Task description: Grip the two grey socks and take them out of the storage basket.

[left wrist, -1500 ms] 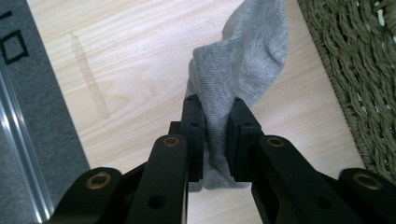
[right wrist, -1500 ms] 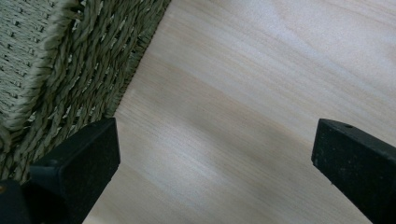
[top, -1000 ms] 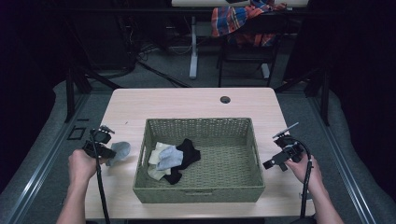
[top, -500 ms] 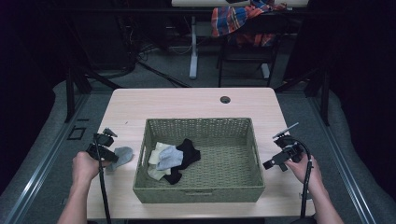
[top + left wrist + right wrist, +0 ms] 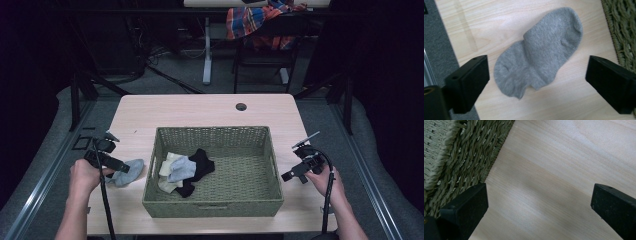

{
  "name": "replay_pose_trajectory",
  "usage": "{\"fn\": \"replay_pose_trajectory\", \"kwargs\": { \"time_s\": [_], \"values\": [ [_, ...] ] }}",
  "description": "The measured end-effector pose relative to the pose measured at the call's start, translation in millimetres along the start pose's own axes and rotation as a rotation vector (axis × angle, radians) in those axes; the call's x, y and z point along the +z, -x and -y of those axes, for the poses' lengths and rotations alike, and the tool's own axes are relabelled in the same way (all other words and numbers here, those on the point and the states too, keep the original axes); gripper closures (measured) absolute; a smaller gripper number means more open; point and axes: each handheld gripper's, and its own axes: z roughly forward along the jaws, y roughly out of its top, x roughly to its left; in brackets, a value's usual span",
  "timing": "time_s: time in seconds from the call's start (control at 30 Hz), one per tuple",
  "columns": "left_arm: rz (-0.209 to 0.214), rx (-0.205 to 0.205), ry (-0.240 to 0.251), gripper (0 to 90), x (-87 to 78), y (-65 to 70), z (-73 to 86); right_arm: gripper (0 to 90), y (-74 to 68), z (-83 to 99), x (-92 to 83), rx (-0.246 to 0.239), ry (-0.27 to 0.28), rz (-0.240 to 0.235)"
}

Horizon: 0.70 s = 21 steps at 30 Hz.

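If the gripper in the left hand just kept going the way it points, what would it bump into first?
Most likely the grey sock lying flat on the table: the left gripper points down at it, jaws wide apart.

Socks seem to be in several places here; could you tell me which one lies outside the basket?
The grey sock lies flat on the table, left of the basket, under the open left tongs. The other socks are piled inside the basket.

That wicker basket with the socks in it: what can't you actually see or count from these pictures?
- High view: the pile of white, pale blue and black socks overlaps in the green woven wicker basket, so no count.
- Left gripper view: the grey folded sock hides its own underside; the basket is cut off by the right edge.
- Right gripper view: basket cut off at top left.
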Motion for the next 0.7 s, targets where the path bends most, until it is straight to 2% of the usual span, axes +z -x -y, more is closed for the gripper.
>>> {"fn": "replay_pose_trajectory", "kwargs": {
  "time_s": [0.1, 0.3, 0.4, 0.43, 0.5, 0.57, 0.6, 0.67, 0.7],
  "values": [
    [0.012, -0.004, 0.029, 0.5, -13.6, -2.8, 1.7, 0.9, 1.8, -1.4, -1.9, -0.025, -0.030, -0.002],
    [0.018, 0.026, 0.080, 0.3, -38.5, 4.8, 0.5, 0.9, 2.0, -0.8, -1.5, -0.017, -0.026, -0.005],
    [0.023, 0.072, 0.077, 0.3, -48.6, 16.8, -3.8, 0.9, 2.1, -0.8, -1.0, -0.011, -0.021, -0.013],
    [0.026, 0.087, 0.077, 0.4, -51.1, 20.6, -5.4, 0.9, 1.0, 0.6, 2.2, 0.016, 0.015, -0.018],
    [0.027, 0.110, 0.084, 0.3, -55.9, 29.0, -9.0, 0.8, 3.0, -1.3, -0.3, -0.021, -0.039, -0.010],
    [0.029, 0.144, 0.093, 0.4, -60.7, 37.2, -13.3, 0.8, 2.8, -0.4, -0.4, -0.014, -0.030, -0.011],
    [0.030, 0.160, 0.093, 0.4, -62.7, 41.6, -15.5, 0.9, 2.0, 0.9, 0.5, 0.004, -0.005, -0.017],
    [0.035, 0.184, 0.103, 0.4, -66.7, 51.2, -19.5, 0.9, 2.2, 2.0, 0.3, 0.010, -0.002, -0.006],
    [0.036, 0.196, 0.107, 0.4, -68.2, 54.6, -20.8, 0.9, 3.2, 1.4, -1.4, -0.006, -0.026, -0.010]
  ]
}}
